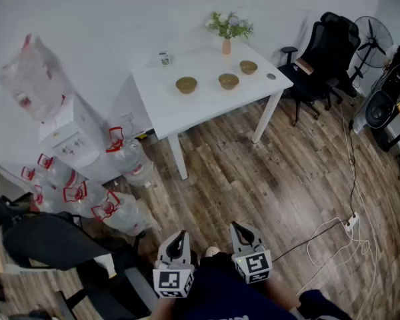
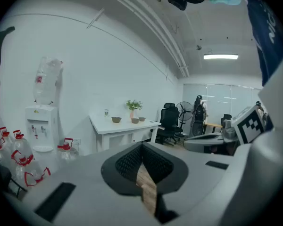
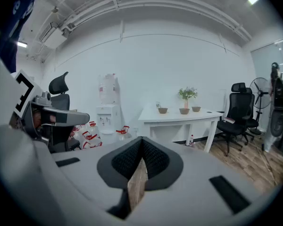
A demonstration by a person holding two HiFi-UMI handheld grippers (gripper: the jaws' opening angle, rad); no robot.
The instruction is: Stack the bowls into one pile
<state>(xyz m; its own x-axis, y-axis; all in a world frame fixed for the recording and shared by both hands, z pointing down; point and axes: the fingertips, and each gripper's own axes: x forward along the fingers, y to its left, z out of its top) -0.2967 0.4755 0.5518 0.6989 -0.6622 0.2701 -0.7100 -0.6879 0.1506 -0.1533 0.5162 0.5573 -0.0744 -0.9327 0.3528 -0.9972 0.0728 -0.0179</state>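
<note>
We stand well back from the desk (image 1: pixel 167 109), wood floor (image 1: pixel 267 179) between. Our left gripper (image 1: pixel 179 236) and right gripper (image 1: pixel 239 228) point toward it side by side, jaws shut on nothing. Straight ahead, a row across the desk, sit the left bowl (image 1: pixel 186 85), middle bowl (image 1: pixel 229 81) and right bowl (image 1: pixel 249 67), apart and unstacked. We judge neither gripper nearer.

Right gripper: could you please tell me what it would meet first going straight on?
Nothing close: the right gripper aims slightly down, so probably the floor short of the table; depth is unclear.
</note>
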